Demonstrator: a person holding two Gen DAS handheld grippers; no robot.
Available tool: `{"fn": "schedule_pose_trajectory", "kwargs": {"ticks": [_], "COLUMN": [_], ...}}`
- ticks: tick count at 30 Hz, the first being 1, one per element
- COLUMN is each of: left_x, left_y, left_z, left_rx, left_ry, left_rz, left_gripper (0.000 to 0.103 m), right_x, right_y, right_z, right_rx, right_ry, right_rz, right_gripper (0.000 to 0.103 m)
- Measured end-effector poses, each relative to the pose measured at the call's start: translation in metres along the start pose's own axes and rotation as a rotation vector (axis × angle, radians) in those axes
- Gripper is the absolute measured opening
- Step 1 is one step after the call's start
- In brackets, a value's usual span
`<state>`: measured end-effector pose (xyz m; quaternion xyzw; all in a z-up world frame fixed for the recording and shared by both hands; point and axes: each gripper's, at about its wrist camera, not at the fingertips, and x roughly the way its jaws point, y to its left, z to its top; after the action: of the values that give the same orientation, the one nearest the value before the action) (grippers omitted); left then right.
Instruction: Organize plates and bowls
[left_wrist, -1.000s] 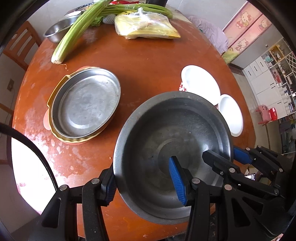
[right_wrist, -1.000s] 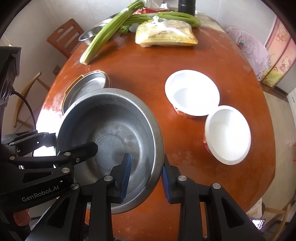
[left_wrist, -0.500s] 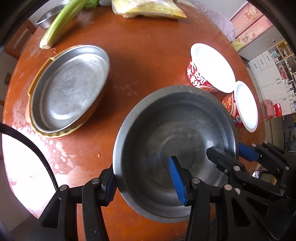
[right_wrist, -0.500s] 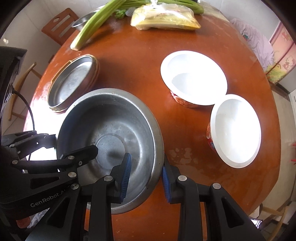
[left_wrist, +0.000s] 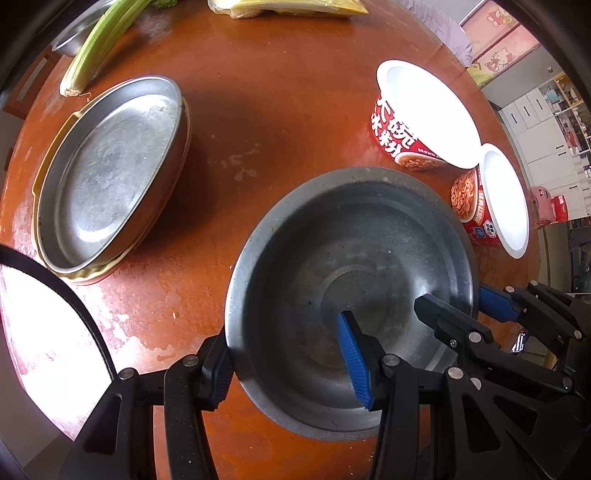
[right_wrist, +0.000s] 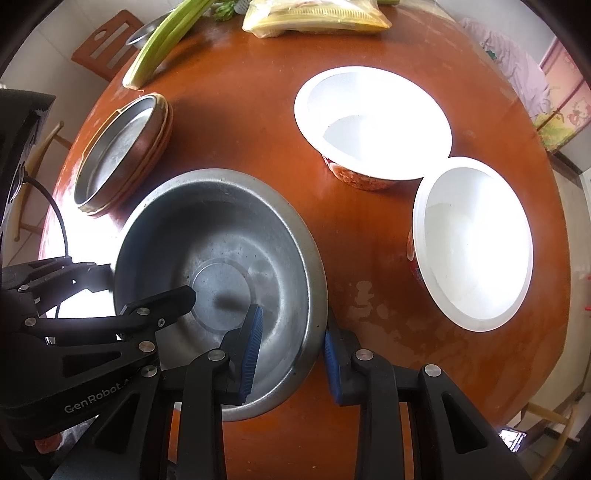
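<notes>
left gripper (left_wrist: 291, 362) grasps the near-left rim of the steel bowl (left_wrist: 354, 266): one blue pad is outside the wall, the other inside over the bowl floor, jaws set part-way wide. whether the inner pad presses the metal i can't tell for sure, but the rim sits between the two fingers. right gripper (right_wrist: 291, 343) is clenched on the opposite rim of the same bowl, pads close together with the thin wall pinched between them. both tools point straight down.

bowl sits near the front edge of the round brown table (left_wrist: 266, 110), level, opening up, nothing in it. whether its base touches the tabletop can't be read from either view.

just beyond the bowl on the right: two instant noodle cups with white insides. the nearer cup (right_wrist: 472, 240) is close to the bowl's right rim but apart from it; the farther cup (right_wrist: 373, 122) stands just behind, and the two cup rims look to touch or nearly so.

left of the bowl, apart from it: shallow steel pan (left_wrist: 107, 173) nested in a yellow tray (left_wrist: 92, 275), upright.

far edge: celery stalk (left_wrist: 99, 51), a clear bag of yellow food (right_wrist: 314, 18), and a small steel dish (left_wrist: 74, 44) partly hidden behind the celery.

a wooden chair (right_wrist: 107, 48) stands beyond the table on the left.
</notes>
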<state>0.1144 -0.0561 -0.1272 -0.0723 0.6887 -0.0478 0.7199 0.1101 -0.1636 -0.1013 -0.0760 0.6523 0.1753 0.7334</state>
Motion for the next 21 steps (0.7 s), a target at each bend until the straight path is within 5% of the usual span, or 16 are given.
{"fn": "schedule_pose_trajectory", "kwargs": {"ticks": [21], "left_x": [0.006], "left_y": [-0.015], "left_z": [0.005], "left_rx": [0.036], "left_ry": [-0.013], "left_rz": [0.012], "left_gripper": [0.052], "right_x": [0.011], "right_y": [0.003], "right_z": [0.001], "right_rx": [0.000], "right_ry": [-0.007], "right_rz": [-0.081], "right_gripper": [0.033]}}
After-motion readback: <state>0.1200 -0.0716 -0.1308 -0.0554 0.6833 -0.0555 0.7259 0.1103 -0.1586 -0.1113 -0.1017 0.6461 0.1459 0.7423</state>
